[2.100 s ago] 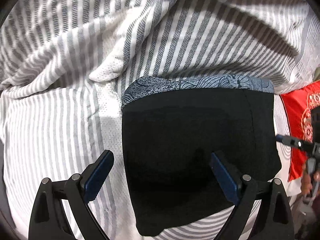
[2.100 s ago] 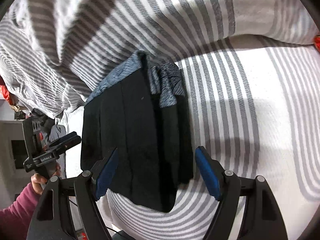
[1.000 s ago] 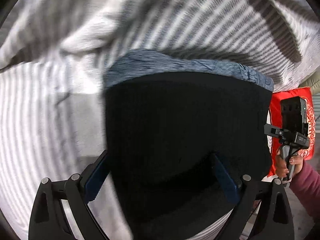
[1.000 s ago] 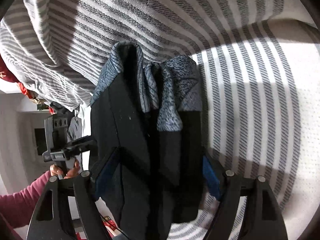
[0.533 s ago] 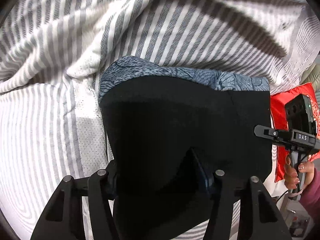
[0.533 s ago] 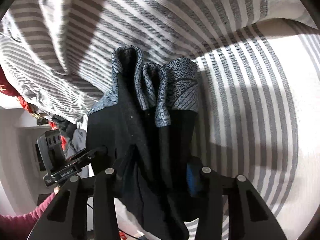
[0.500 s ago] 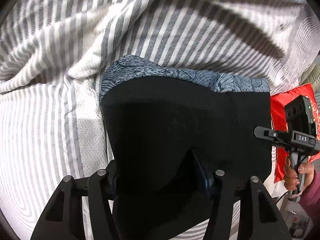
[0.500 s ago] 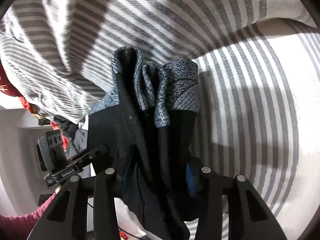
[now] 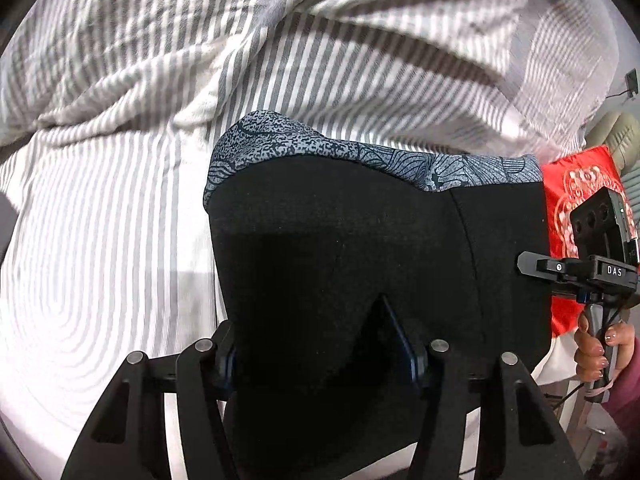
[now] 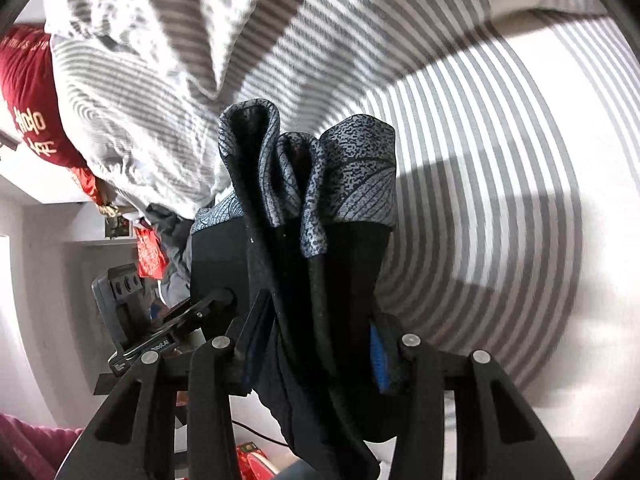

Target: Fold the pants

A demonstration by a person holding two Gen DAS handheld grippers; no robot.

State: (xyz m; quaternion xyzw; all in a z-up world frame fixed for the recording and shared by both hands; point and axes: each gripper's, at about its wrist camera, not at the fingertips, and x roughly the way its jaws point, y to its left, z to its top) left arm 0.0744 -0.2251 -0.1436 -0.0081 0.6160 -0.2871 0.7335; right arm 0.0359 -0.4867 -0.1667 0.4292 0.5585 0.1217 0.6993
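Black pants [image 9: 344, 248] (grey patterned band along the far edge) bunched and lifted off the striped bedding [image 9: 100, 208]; pinched in the left gripper [image 9: 316, 344], jaws having just closed on the cloth. Likewise clamped in the right gripper [image 10: 316, 344], folds hanging between its pads.

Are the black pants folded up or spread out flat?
Folded up. The pants hang bunched in several layers, patterned grey cuffs stacked side by side, pinched by the right gripper above the striped bedsheet.

Left gripper [image 9: 320, 356] finger pads buried in black pants [image 9: 340, 248]; pants' lower end cut off; striped bedding [image 9: 360, 20] blurred.
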